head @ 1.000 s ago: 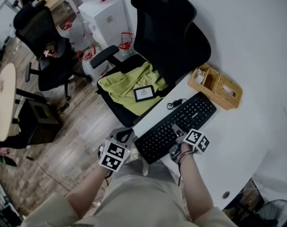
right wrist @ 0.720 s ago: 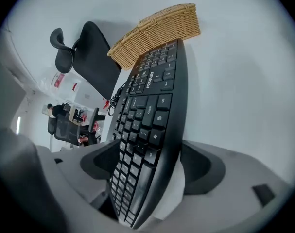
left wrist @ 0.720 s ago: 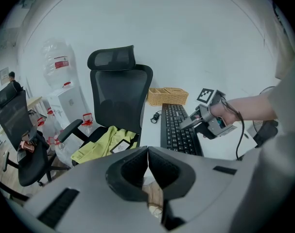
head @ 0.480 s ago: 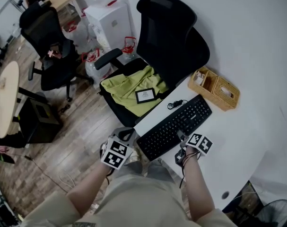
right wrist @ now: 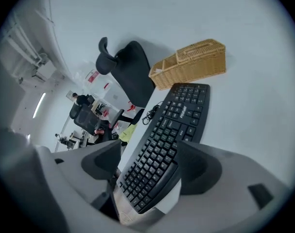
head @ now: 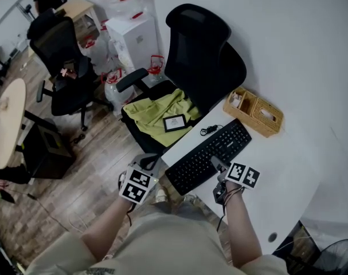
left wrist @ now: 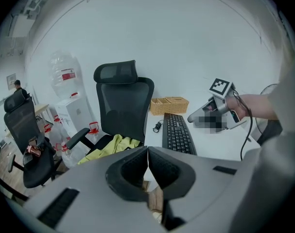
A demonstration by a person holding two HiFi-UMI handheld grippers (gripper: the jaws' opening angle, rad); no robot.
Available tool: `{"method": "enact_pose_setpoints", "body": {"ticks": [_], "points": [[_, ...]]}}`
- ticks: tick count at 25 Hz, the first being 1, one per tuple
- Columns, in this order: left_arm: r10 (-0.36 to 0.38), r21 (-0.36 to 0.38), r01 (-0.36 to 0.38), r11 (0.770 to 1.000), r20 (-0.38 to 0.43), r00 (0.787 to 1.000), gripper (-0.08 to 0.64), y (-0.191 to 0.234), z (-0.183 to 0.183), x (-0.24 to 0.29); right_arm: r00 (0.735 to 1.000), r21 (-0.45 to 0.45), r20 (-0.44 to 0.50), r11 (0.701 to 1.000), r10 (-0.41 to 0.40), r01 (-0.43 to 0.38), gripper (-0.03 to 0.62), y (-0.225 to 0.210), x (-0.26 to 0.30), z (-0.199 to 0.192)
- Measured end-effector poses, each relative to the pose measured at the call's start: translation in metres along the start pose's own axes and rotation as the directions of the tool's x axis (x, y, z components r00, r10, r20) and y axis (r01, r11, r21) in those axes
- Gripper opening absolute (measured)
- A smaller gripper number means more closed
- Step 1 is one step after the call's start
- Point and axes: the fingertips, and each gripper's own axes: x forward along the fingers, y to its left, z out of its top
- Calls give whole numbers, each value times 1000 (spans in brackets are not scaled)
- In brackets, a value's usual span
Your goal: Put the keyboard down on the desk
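Moved: right gripper (head: 215, 165) backs off black keyboard (head: 208, 155), fingers apart.
Keyboard: released flat on white surface (head: 280, 153).
Left gripper (left wrist: 147, 165): fingers together, idle.

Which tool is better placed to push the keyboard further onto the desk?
Right: the right tool stands open around the near end of the keyboard. The left tool is shut, beyond the desk edge.

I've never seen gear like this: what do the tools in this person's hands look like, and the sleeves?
The left hand-held gripper and right hand-held gripper each have a light grey body, dark padded jaws and a white cube printed with black square markers. A thin dark cable trails at the right wrist. The sleeves are short and beige.
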Motion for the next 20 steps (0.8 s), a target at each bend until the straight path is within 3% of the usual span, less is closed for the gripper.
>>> {"method": "enact_pose_setpoints", "body": {"ticks": [5,10,15,20], "points": [[44,150,-50,987,43,998,23,-1,25,-18,993,-112,78,991,85,-76,313,40,-32,24],[20,126,-37,991,133,991,23,-4,64,-41,971,-256,194,962,142,-89,238,80,-76,57],[3,109,-28,994,227,974,23,-3,106,-67,934,-452,295,891,199,-46,212,127,-125,85],[2,129,-49,990,346,938,23,-6,152,-107,887,-576,386,817,254,17,166,166,-169,102]]}}
